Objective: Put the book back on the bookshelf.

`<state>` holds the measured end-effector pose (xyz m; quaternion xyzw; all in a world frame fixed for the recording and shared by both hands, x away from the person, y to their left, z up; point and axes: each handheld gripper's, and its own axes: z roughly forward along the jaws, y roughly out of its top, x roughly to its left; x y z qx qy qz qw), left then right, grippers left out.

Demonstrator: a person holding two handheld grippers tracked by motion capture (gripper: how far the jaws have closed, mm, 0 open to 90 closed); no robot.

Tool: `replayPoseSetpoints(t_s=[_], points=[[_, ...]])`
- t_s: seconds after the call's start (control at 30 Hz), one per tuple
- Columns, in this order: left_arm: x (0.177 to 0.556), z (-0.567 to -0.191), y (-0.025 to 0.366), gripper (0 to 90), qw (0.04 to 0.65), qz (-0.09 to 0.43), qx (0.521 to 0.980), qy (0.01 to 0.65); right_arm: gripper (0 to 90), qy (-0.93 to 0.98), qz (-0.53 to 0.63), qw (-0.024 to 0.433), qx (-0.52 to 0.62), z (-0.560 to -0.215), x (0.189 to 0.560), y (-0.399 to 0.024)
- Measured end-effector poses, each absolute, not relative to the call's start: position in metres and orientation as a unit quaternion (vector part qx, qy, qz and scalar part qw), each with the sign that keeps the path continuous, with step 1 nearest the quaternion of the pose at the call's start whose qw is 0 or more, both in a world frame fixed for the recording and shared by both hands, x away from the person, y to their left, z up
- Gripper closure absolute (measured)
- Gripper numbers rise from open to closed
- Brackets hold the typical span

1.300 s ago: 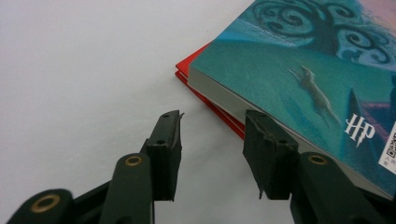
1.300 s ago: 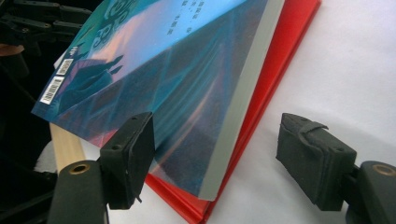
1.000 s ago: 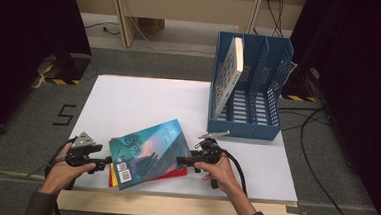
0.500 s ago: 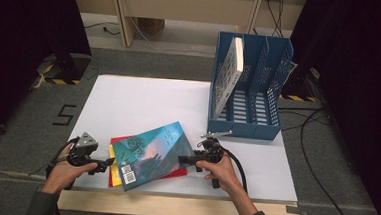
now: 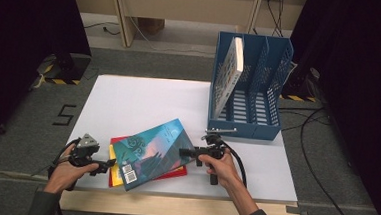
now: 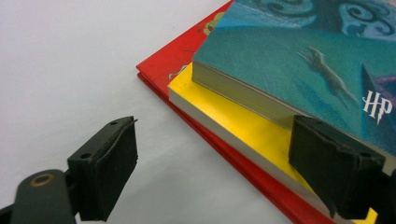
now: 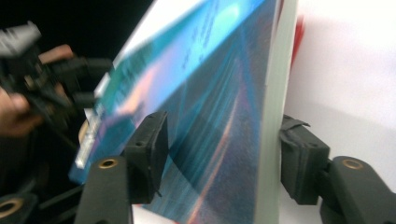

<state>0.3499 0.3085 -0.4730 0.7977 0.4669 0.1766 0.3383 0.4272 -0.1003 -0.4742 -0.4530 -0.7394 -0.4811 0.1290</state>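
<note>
High view, left to right: left gripper (image 5: 106, 165) sits at the near left of the white table (image 5: 144, 99), just beside the book stack. Its jaws have just been opening; left gripper view shows them spread, nothing pinched, one pad over bare table, the other over the yellow book (image 6: 233, 121) edge. Whether that pad touches it, can't tell.

Stack: red book (image 5: 117, 142) at the bottom, yellow book on it, teal book (image 5: 153, 153) on top, skewed, its right edge lifted.

Right gripper (image 5: 185, 152) is at that raised right edge. Its jaws have just been closing; right gripper view has the teal book's edge between the pads (image 7: 152, 140), cover side and page side, both pads against it, so gripping the teal book.

Far right: blue file rack (image 5: 271, 100) at the table's right rear, one book (image 5: 229, 72) standing tilted in its leftmost slot.
</note>
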Motion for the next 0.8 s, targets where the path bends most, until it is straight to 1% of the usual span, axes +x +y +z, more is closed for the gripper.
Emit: replayPoseSetpoints(t_s=[0.03,0.1,0.13,0.17,0.2,0.27,0.33,0.4,0.63,0.67,0.8], points=[[0.35,-0.473,0.306,15.7,0.339,0.177,0.8,0.463,43.2,-0.737,-0.492,0.12,-0.448,-0.471,0.429,-0.101],[0.351,-0.473,0.302,15.8,0.342,0.174,0.801,0.458,46.6,-0.726,-0.512,0.12,-0.444,-0.459,0.433,-0.104],[0.352,-0.474,0.301,15.7,0.344,0.173,0.802,0.457,52.5,-0.715,-0.53,0.12,-0.44,-0.45,0.435,-0.106],[0.352,-0.474,0.298,15.7,0.347,0.171,0.802,0.455,54.1,-0.713,-0.534,0.123,-0.438,-0.446,0.436,-0.106],[0.352,-0.474,0.294,15.7,0.349,0.17,0.803,0.452,54.7,-0.715,-0.535,0.127,-0.433,-0.443,0.437,-0.104],[0.352,-0.474,0.288,15.8,0.348,0.172,0.809,0.441,54.7,-0.727,-0.522,0.107,-0.433,-0.434,0.438,-0.1],[0.352,-0.473,0.283,15.7,0.348,0.173,0.811,0.438,55.9,-0.732,-0.514,0.102,-0.437,-0.426,0.443,-0.099],[0.352,-0.473,0.28,15.2,0.346,0.175,0.813,0.434,56.4,-0.738,-0.51,0.086,-0.434,-0.419,0.446,-0.097],[0.352,-0.474,0.277,12.0,0.353,0.178,0.815,0.424,60.8,-0.751,-0.502,0.068,-0.422,-0.399,0.454,-0.088],[0.352,-0.474,0.277,14.1,0.355,0.174,0.818,0.417,61.7,-0.753,-0.504,0.066,-0.418,-0.396,0.456,-0.087],[0.353,-0.474,0.279,15.3,0.363,0.179,0.814,0.416,65.6,-0.757,-0.514,0.056,-0.399,-0.38,0.462,-0.081]])
